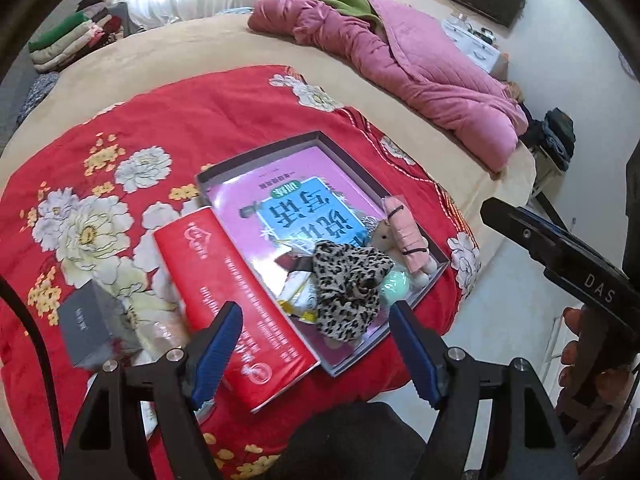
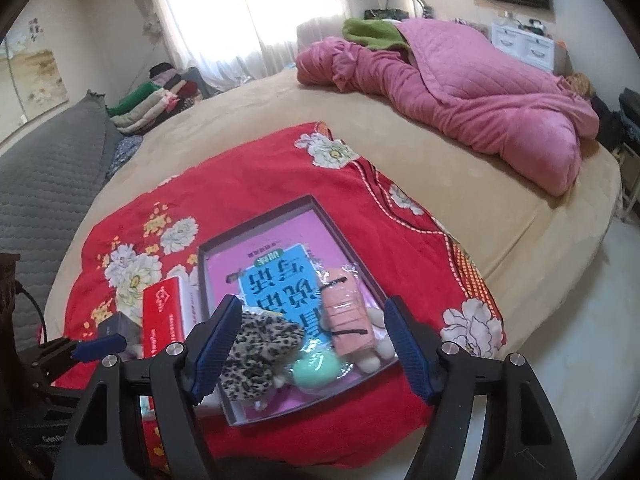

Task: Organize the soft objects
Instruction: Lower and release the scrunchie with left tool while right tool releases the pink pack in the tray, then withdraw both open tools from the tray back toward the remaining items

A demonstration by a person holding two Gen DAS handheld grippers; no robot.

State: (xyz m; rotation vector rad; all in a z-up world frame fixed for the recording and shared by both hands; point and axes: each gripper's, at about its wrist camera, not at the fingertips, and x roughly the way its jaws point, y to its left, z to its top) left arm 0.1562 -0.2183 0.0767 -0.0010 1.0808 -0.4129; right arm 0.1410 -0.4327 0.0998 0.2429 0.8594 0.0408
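Both my left tongs and right tongs hang apart, empty. The leopard-print fabric scrunchie lies in the shallow grey cardboard tray, at seven o'clock; I'd approach straight down.

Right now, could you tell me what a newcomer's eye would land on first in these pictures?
Probably the red floral quilt spread over the near part of the bed, with a shallow open box on it holding a pink and blue book, a leopard-print cloth and a mint-green ball. Behind, a rumpled pink quilt lies along the far edge.
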